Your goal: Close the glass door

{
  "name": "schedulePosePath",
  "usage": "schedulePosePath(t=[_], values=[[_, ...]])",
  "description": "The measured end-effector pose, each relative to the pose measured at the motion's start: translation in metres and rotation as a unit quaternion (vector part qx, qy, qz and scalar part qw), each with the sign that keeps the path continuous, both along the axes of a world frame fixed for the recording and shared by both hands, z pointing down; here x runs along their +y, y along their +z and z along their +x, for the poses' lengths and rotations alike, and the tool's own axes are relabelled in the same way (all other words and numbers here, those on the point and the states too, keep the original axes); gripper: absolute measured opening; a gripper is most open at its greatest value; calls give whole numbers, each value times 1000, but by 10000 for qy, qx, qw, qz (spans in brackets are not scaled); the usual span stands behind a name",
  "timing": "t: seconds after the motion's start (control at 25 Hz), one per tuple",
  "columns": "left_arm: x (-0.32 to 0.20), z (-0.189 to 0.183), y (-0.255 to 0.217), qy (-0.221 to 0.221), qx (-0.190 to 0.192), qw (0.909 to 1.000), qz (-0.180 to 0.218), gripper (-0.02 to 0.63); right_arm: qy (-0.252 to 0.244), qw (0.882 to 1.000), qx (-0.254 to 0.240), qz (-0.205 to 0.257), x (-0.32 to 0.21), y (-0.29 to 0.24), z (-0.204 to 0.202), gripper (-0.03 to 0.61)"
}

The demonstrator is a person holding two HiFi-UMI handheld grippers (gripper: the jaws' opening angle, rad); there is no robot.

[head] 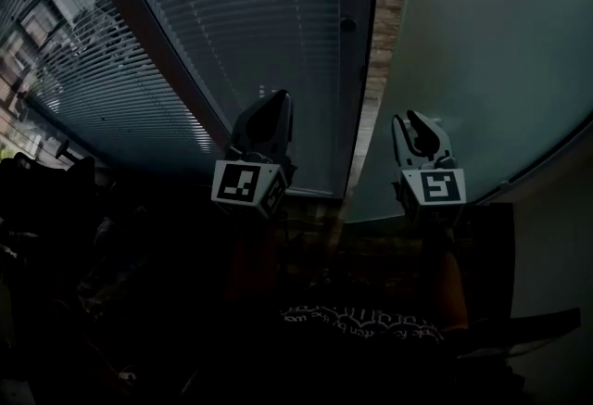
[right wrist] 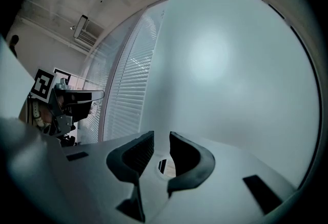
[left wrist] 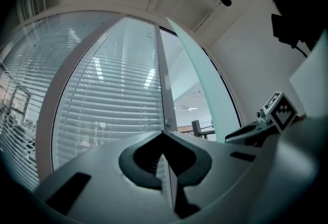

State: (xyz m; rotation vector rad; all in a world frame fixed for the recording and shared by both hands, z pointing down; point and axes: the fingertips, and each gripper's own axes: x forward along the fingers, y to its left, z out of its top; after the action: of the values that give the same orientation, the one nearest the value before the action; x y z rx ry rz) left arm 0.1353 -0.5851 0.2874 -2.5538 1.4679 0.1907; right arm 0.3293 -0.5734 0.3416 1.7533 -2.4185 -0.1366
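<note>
- At the far right, the pale frosted glass door [head: 482, 51] is seen standing ajar, apart from the dark upright frame post [head: 357, 51] on its left; a strip of brown floor [head: 382, 32] is visible through the gap between them.
- The task is judged not yet done: the gap has to be closed by bringing the door's edge to the post.
- The left gripper [head: 278, 102] is held up near the post with its fingers [left wrist: 154, 154] clenched together on nothing.
- The right gripper [head: 408, 120] is raised just in front of the door, its fingers [right wrist: 138, 151] parted a little, and nothing is seen grasped; whether the door is touched cannot be told.
- Counted: one frosted door, one glass wall with slatted blinds [head: 232, 14] on the left, one small round knob [head: 347, 24] on the post, two grippers.
</note>
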Motion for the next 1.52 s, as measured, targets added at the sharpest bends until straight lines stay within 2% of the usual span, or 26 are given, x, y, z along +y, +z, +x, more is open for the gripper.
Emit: schedulePosePath(t=[0.28,0.76,1.16,1.52], values=[[-13,-5,-2,-280,19,9996,53,2,-180,9998,-65,-73,-23,-3,-1,92],[-56,-37,4,-509,-50,9987,7,2,-6,9998,-169,-64,-73,2,-6,92],[-82,-28,17,-186,22,9998,-65,2,278,9993,-227,-84,-94,11,3,92],[-121,-41,6,-229,81,9996,-121,2,431,9985,-294,-163,-132,7,0,92]])
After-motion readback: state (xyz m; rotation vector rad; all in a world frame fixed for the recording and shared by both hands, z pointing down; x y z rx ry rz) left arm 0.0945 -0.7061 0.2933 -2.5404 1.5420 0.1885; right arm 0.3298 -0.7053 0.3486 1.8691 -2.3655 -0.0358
